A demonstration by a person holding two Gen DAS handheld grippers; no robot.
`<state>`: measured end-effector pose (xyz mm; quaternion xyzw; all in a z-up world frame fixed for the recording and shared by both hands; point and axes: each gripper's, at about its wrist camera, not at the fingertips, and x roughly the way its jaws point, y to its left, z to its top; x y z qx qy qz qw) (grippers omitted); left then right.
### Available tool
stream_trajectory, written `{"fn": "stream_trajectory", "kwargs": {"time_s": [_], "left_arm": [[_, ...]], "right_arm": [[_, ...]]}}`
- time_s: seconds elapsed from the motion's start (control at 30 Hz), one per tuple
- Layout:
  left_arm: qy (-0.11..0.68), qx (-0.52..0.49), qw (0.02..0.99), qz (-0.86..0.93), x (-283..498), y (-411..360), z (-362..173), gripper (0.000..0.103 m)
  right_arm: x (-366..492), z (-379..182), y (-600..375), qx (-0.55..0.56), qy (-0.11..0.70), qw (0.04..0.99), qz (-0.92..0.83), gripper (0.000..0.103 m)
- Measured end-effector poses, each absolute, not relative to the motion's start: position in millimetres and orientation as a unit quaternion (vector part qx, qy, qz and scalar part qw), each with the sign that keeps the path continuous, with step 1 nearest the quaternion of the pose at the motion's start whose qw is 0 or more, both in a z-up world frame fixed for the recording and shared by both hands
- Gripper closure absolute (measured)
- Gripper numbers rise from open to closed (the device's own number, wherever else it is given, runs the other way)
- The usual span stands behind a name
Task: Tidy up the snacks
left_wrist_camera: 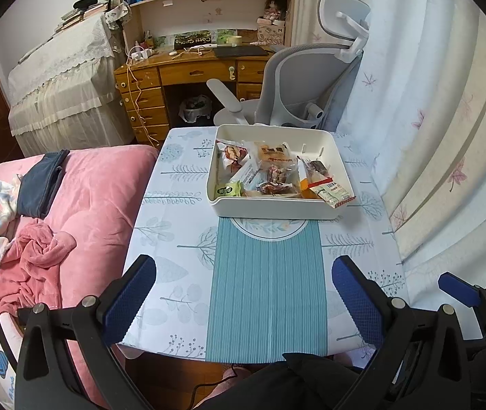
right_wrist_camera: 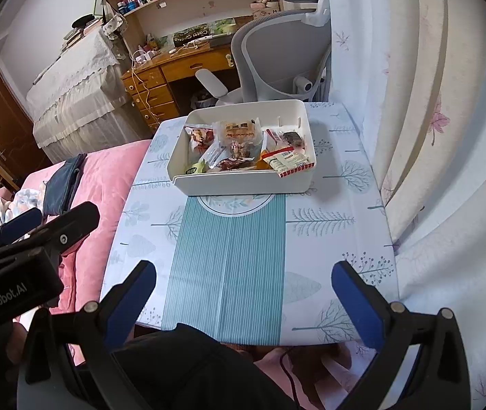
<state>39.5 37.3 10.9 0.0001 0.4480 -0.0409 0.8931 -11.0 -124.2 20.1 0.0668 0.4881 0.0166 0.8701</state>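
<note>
Several snack packets (left_wrist_camera: 270, 171) lie jumbled, tray (left_wrist_camera: 273, 209) lying crosswise.

"GenRobot.AI" is showing in white on the black body of the left gripper (right_wrist_camera: 14, 273), sitting left of the right jaws. Snack wrapper print is staying too small to read.

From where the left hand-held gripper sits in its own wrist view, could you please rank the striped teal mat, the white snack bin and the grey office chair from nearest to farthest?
1. Striped teal mat: directly ahead of the left hand-held gripper, between its open fingers.
2. White snack bin: at the mat's far end, mid-table.
3. Grey office chair: beyond the table's far edge.
</note>
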Motion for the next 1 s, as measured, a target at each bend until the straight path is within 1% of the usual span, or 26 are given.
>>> {"fn": "stream_trajectory", "kwargs": {"time_s": [1.0], "left_arm": [[0.459, 0.014, 0.886, -0.062, 45.7, 23.6, 0.7, 0.001]], "right_arm": [[-11.0, 14.2, -130.7, 0.064, 0.511, 0.857, 0.008, 0.000]]}}
